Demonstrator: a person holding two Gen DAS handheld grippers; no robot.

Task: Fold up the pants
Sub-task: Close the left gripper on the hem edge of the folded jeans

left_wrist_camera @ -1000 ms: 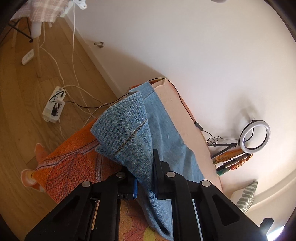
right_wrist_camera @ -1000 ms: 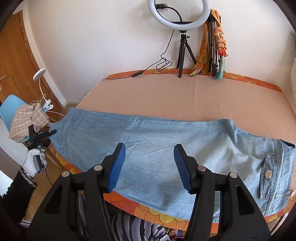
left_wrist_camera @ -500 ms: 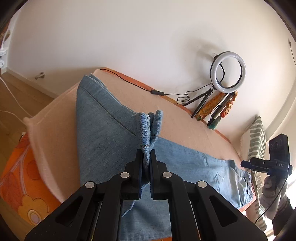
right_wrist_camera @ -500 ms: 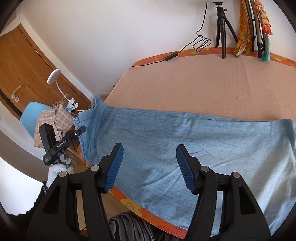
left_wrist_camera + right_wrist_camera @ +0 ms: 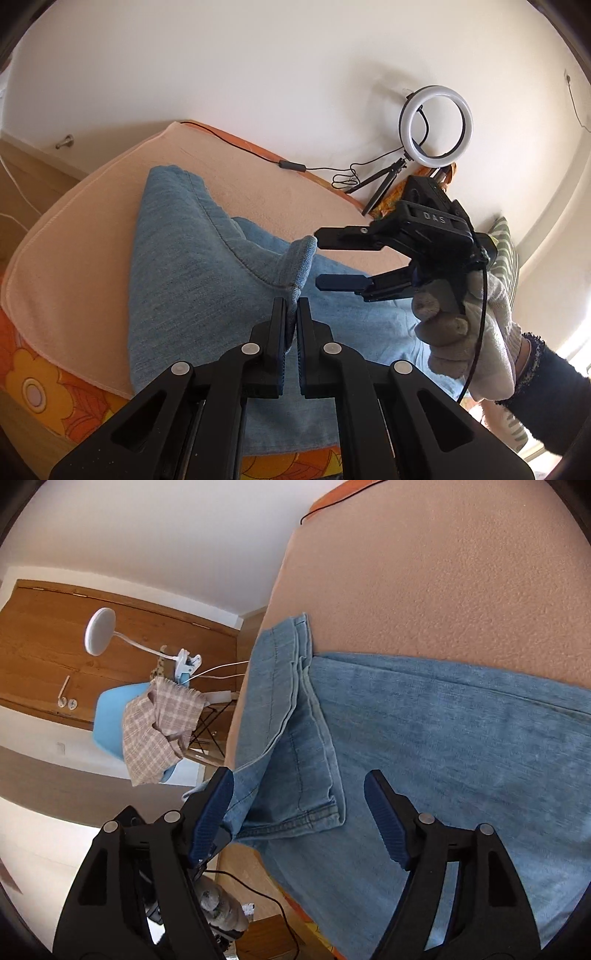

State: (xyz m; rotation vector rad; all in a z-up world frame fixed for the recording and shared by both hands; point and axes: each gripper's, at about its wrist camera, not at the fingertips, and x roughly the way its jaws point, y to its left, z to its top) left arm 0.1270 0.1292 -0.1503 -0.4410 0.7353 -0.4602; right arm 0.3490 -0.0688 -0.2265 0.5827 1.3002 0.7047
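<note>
Light blue denim pants lie stretched over a peach-covered bed. My left gripper is shut on the leg hem and holds it lifted and folded back over the leg. My right gripper is open, its fingers level with the raised hem tip and just right of it. In the right wrist view the right gripper is open around the lifted hem end, which hangs between its blue pads without being clamped. The rest of the pants lies flat to the right.
A ring light on a tripod and a cable sit at the bed's far edge by the wall. A blue chair with a checked cloth and a clip lamp stand beyond the bed's end. A striped pillow lies far right.
My left gripper carried the hem up and over the leg toward the waist. My right gripper swung left to the hem end and now brackets it, still open.
</note>
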